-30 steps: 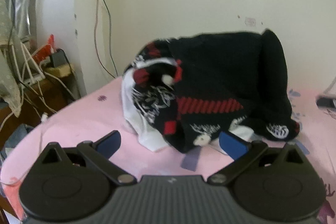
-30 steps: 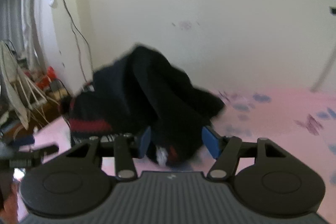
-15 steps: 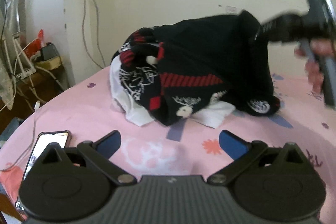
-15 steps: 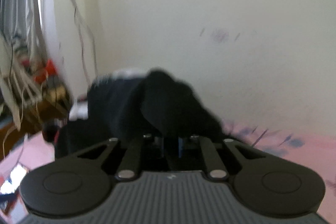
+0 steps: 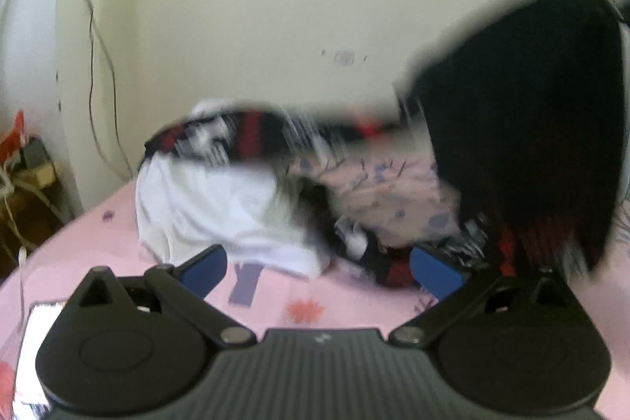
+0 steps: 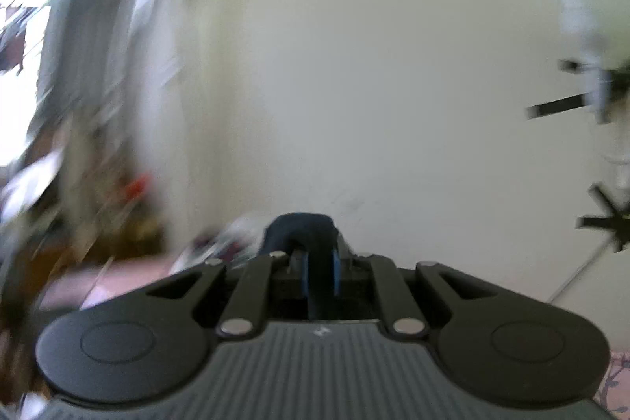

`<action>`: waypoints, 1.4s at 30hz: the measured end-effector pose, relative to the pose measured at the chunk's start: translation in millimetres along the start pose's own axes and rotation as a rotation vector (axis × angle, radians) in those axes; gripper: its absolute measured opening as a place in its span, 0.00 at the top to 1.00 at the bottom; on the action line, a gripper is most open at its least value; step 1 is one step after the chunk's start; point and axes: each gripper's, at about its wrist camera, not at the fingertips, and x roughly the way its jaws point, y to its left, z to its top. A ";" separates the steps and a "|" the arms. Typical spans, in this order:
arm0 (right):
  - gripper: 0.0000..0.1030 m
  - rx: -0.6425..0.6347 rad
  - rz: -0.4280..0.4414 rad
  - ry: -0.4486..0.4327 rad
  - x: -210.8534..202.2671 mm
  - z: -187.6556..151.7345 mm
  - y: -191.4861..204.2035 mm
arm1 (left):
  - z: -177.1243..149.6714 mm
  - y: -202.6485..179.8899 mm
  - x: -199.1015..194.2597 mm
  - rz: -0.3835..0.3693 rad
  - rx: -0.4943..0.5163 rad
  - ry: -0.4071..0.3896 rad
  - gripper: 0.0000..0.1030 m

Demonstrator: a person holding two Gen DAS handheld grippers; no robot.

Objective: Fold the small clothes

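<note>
Knitwear, soft and limp: black sweater (image 5: 523, 128) with red and white pattern hangs lifted at right of the left wrist view, one end trailing back onto the heap of clothes (image 5: 244, 184) on the pink bed (image 5: 98, 235). Right gripper (image 6: 319, 272) fingers closed on a fold of dark fabric (image 6: 301, 227), blue pads pinched tight around it. Left gripper (image 5: 321, 268) fingers spread wide, nothing between them, low over the bed just before the heap. White garment (image 5: 212, 211) lies under the patterned knit.

Judged light enough for one grip, but stretchy and floppy, so likely to sag and bunch if held at a single point. Best taken at a firm edge such as hem, shoulder seam or cuff, with the free fingers catching a second corner to spread it flat. Heavy blur throughout; exact edges hard to tell.
</note>
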 end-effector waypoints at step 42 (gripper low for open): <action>0.97 0.526 -0.208 -0.300 -126.0 -116.0 -66.2 | 9.9 10.7 -71.1 -0.345 -0.015 -0.084 0.44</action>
